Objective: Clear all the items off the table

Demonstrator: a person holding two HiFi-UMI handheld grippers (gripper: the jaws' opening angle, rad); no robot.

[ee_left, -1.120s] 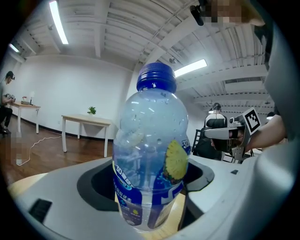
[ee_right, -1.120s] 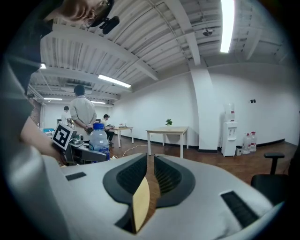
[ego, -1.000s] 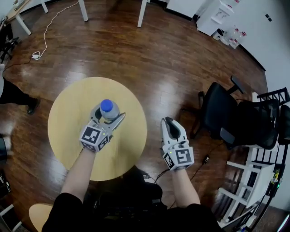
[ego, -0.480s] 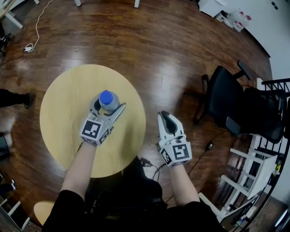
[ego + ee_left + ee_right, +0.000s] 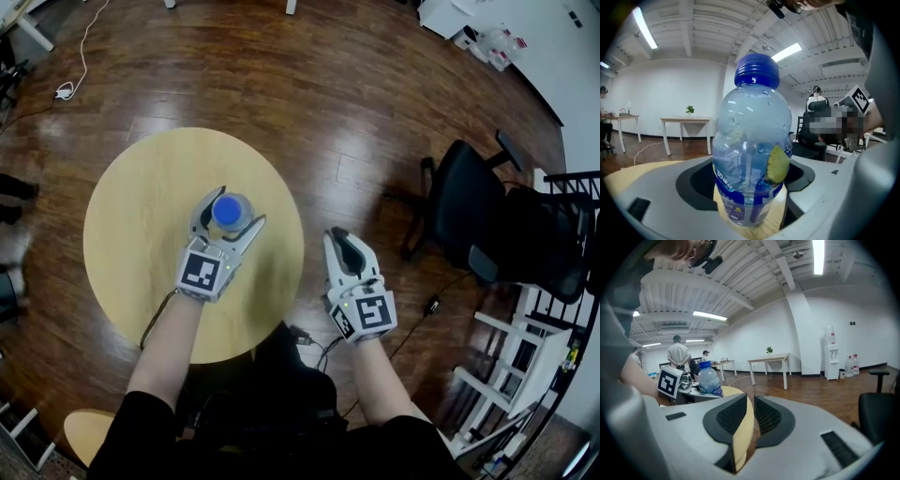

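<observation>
A clear water bottle (image 5: 231, 211) with a blue cap stands upright on the round wooden table (image 5: 141, 206). My left gripper (image 5: 229, 212) is around it, one jaw on each side. Those jaws have just been opening a little, and the pads sit close to the bottle's sides without pressing on them. In the left gripper view the bottle (image 5: 752, 154) fills the middle, its base on the table (image 5: 628, 171). My right gripper (image 5: 340, 246) hangs off the table's right edge, shut, with nothing in it. The right gripper view shows the bottle (image 5: 708, 378) far left.
A black office chair (image 5: 469, 234) stands to the right on the wood floor, with a white rack (image 5: 525, 375) behind it. A cable (image 5: 309, 342) lies on the floor by the table's near edge. A person's shoes (image 5: 14, 187) show at far left. A stool (image 5: 84, 431) is bottom left.
Both hands have sunk. The bottle has come down with the left gripper and now stands on the table, and the left jaws spread slightly wider. The right jaws stay shut.
</observation>
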